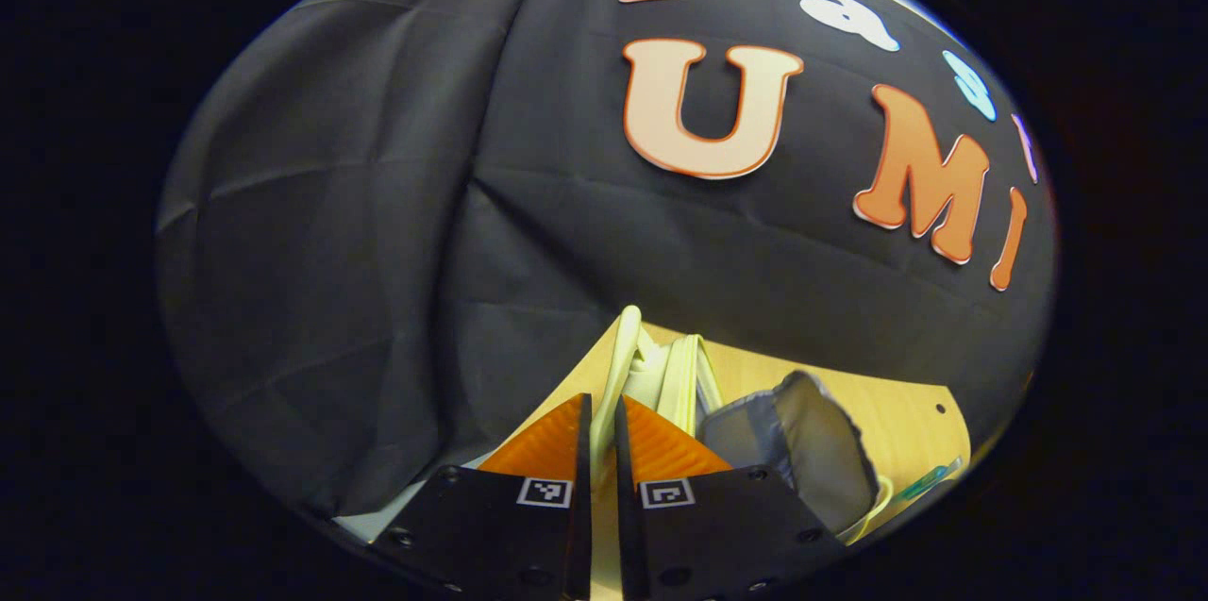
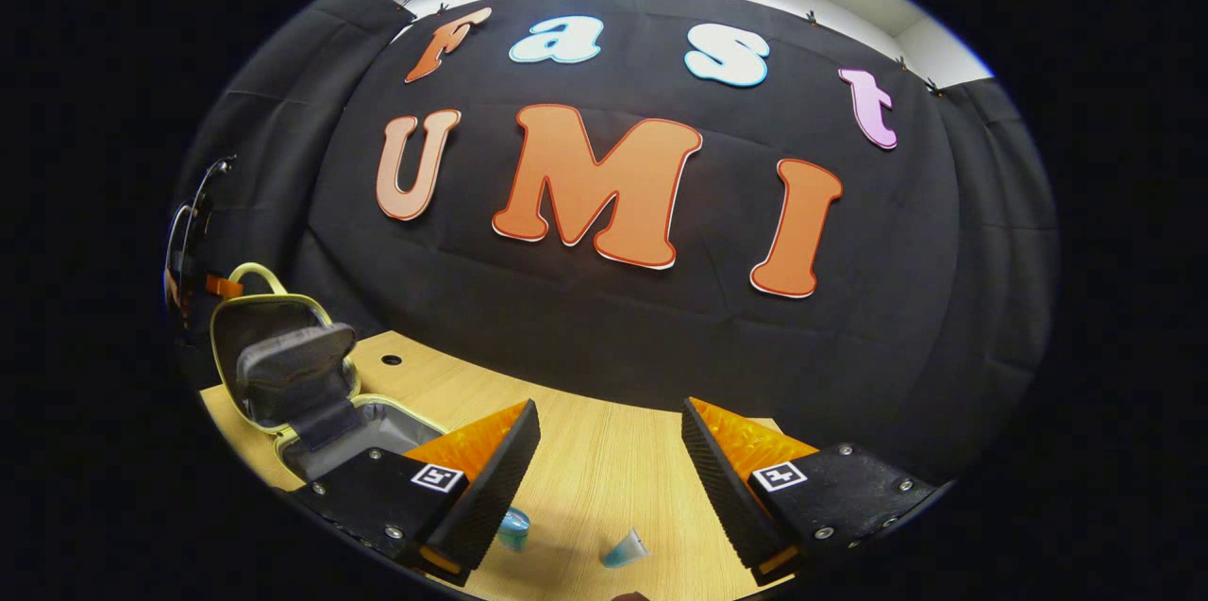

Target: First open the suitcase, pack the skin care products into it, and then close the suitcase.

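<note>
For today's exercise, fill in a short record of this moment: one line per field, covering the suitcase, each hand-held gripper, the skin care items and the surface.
suitcase: small case, lid raised, interior open, standing on the table
left hand-held gripper: fingers closed on the pale rim of the suitcase lid
right hand-held gripper: open, holding nothing, above the table
skin care products: two bluish items lying on the table, not yet packed
surface: light wooden table
task stage: suitcase opened; packing not begun
</note>
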A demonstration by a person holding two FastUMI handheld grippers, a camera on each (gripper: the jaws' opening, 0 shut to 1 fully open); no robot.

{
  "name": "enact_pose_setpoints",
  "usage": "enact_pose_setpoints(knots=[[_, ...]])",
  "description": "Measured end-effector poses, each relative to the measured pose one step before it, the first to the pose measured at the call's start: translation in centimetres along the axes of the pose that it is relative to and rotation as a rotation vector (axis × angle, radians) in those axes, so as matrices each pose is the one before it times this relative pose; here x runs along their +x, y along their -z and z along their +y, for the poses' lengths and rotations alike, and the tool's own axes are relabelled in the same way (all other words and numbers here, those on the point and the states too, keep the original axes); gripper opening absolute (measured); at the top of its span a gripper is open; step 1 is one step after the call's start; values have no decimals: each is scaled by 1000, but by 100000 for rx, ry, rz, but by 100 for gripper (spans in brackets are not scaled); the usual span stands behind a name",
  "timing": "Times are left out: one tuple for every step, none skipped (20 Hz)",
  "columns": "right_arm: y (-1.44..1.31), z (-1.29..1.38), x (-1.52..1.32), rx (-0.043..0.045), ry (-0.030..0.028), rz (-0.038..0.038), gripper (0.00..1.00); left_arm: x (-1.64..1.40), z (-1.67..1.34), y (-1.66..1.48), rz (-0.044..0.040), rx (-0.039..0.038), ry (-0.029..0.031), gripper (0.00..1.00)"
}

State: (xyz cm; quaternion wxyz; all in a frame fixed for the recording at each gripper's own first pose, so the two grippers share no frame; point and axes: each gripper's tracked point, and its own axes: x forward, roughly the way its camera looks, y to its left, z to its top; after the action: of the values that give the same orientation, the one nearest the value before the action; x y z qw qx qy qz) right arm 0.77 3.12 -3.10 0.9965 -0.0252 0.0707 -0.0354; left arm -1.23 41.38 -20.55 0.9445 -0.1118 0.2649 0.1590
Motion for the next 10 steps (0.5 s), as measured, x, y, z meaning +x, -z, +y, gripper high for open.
enact_pose_setpoints(knots=[[96, 156, -105, 97, 305, 484, 95, 820, 1210, 727, 2114, 464, -1651, 12], [91, 149, -54, 41, 239, 474, 95, 741, 1145, 802, 2221, 469, -1574, 12], [110, 34, -133, -76, 470, 332, 95, 789, 896, 878, 2723, 671, -1647, 12], [68, 46, -56, -105, 446, 466, 95, 873, 1024, 997, 2682, 1059, -1834, 12], [111, 108, -100, 14, 504, 444, 95, 692, 995, 1053, 2632, 1462, -1824, 12], [141, 67, -169, 153, 405, 468, 95, 1051, 1018, 1200, 3024, 1719, -1894, 12], [166, 45, -80, 160, 340, 653, 95, 1061, 1146, 1095, 2868, 1951, -2567, 12], [156, 46, -117, 39, 406, 582, 95, 917, 724, 994, 2627, 1281, -1254, 12], [282, 41, -187, -47, 324, 668, 95, 208, -234, 426, 2149, 612, -1078, 12], [222, 32, -200, -120, 314, 485, 95, 531, 473, 714, 1331, 429, -2091, 12]])
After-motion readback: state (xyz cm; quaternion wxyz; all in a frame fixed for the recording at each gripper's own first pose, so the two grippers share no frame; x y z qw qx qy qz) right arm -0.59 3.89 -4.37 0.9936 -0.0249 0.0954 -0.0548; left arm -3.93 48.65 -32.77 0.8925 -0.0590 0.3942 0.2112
